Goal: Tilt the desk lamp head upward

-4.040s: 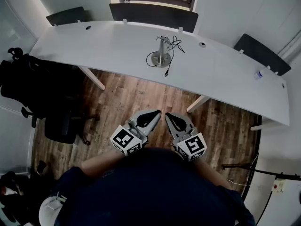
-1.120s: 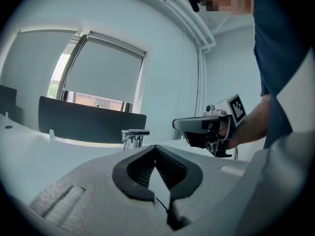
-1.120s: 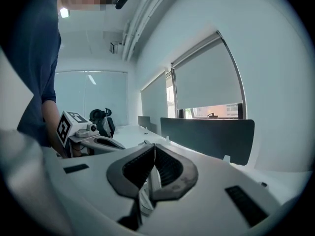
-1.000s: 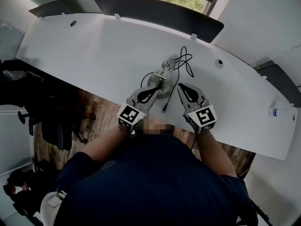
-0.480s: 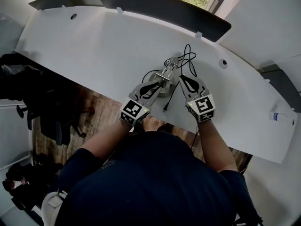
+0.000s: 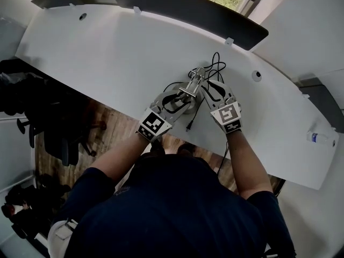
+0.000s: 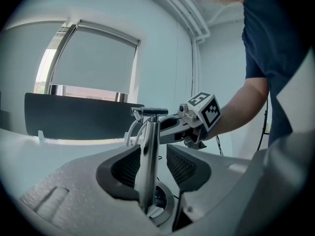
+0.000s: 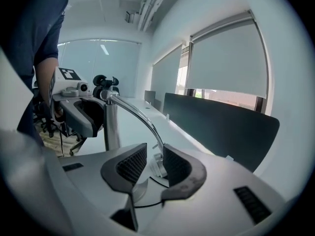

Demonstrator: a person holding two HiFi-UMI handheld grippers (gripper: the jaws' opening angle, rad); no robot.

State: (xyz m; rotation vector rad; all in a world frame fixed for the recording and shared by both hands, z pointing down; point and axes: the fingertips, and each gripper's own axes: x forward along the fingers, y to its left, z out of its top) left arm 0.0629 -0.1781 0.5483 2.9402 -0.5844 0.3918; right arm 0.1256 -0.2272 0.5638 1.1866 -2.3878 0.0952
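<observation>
A chrome desk lamp stands on the white desk, its black cord looped behind it. My left gripper reaches in from the near left. In the left gripper view its jaws are opening, and the upright post stands between the pads without being pressed. My right gripper comes in from the right. In the right gripper view the curved arm bends down to the lamp head, which sits between the right gripper jaws as they open.
A dark screen panel runs along the desk's far edge below a window. A small bottle lies at the desk's right end. Black office chairs stand on the wooden floor to the left.
Both grippers have moved forward to the lamp. Their jaws, shut a second ago, now stand apart, the left round the post and the right round the lamp head.
</observation>
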